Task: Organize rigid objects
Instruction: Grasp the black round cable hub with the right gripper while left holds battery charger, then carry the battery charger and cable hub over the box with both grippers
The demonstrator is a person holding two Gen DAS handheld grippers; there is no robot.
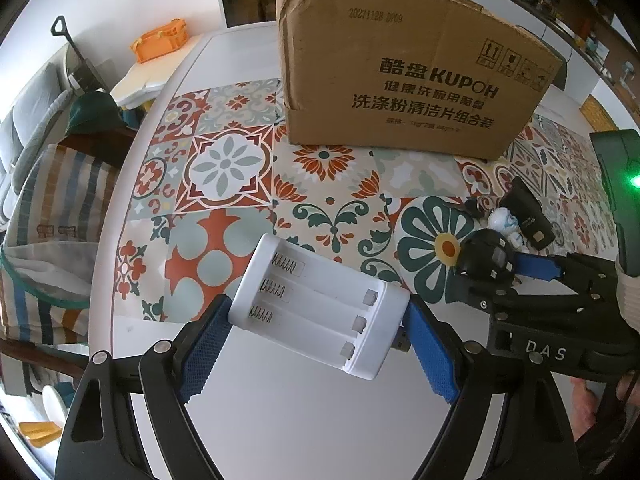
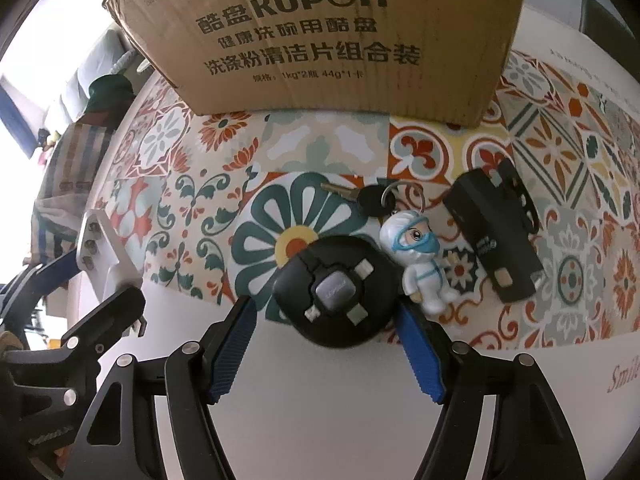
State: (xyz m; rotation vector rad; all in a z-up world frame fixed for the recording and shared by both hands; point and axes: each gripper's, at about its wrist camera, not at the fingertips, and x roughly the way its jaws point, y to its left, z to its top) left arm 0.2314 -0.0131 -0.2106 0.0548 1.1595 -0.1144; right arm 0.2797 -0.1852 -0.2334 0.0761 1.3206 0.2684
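My left gripper (image 1: 318, 312) is shut on a white battery charger (image 1: 320, 308) with three empty slots, held above the table. My right gripper (image 2: 326, 308) is shut on a round black puck-shaped device (image 2: 334, 290) with a grey centre. The right gripper and the puck also show in the left wrist view (image 1: 486, 258). A key with a white masked figurine (image 2: 420, 256) lies just right of the puck. A black rectangular device (image 2: 496, 236) lies further right. A brown KUPOH cardboard box (image 1: 400, 72) stands behind, top open.
The white table (image 1: 300, 412) carries a patterned tile mat (image 1: 224, 168). A striped bag (image 1: 52, 240) hangs on a chair at the left. An orange basket (image 1: 160, 40) sits on a low white stand beyond the table's far left edge.
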